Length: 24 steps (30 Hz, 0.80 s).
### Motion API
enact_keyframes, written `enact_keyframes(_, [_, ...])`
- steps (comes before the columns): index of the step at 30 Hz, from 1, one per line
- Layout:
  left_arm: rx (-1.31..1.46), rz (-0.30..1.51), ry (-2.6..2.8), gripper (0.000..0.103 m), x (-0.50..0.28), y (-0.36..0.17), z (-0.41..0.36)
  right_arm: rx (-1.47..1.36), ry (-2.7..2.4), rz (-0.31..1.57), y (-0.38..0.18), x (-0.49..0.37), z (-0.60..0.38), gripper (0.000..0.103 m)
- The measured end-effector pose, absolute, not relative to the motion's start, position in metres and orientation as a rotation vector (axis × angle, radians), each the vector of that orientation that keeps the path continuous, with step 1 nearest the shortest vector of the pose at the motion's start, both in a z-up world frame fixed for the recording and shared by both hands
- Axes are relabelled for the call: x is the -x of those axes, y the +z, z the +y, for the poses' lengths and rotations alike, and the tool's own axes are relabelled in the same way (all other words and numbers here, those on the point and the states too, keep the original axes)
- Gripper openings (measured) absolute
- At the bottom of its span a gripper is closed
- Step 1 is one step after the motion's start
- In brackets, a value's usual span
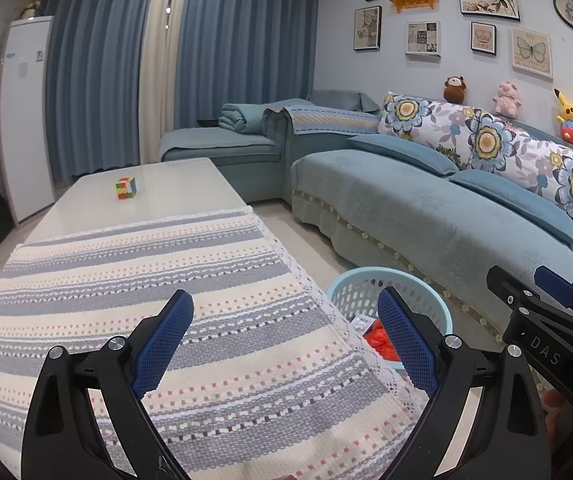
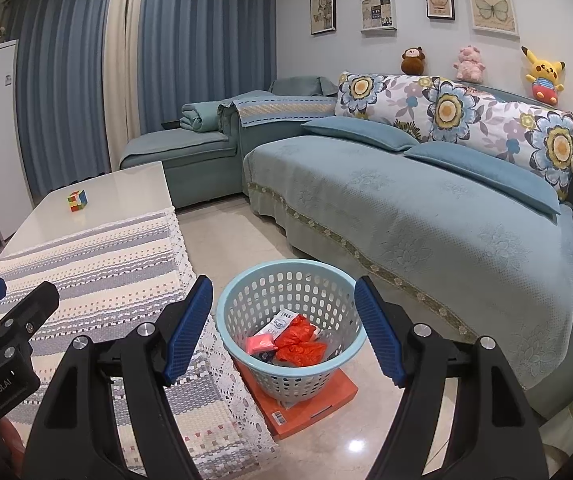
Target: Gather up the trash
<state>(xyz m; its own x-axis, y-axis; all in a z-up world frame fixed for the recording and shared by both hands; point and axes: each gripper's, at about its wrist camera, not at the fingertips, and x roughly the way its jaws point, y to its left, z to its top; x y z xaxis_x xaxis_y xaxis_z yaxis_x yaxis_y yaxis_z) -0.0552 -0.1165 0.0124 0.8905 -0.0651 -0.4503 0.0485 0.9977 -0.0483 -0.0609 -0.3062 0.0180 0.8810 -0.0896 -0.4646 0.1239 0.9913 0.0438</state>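
**Pausing over a filled basket with both tools empty**

Sitting in the light blue basket (image 2: 292, 288) are the collected bits of trash (image 2: 288, 340): crumpled red-orange wrappers, a pink packet and a white printed one, all lying on its bottom. The basket is standing on an orange box (image 2: 314, 404) on the floor, between the bench (image 2: 98, 288) and the sofa (image 2: 426, 216).

The right tool (image 2: 284, 328) is hovering above and in front of the basket, its jaws spread wide with nothing between them. The left tool (image 1: 286, 344) is hanging over the striped cloth on the bench, its jaws likewise spread and empty.

Judging from this, the dropping-in step is looking finished, or nearly so: no loose trash is showing on the cloth, the floor or the sofa. Only a puzzle cube (image 1: 126, 188) is sitting on the bare far end of the bench, and that is hardly looking like trash. The next move is calling for a check of the room for leftovers; if any turns up, one spread tool should be reaching for it.
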Motion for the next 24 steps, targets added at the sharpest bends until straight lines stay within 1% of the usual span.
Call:
enact_keyframes(15, [0.042,0.476,-0.058,0.091,0.0566,0.0155,-0.1204,-0.072,-0.105,0.485,0.0137,0.0596,-0.3044,0.069])
enact_keyframes(24, [0.042,0.476,-0.057,0.093,0.0568,0.0153,-0.1203,-0.075,-0.098,0.487,0.0108,0.0588,-0.3045,0.069])
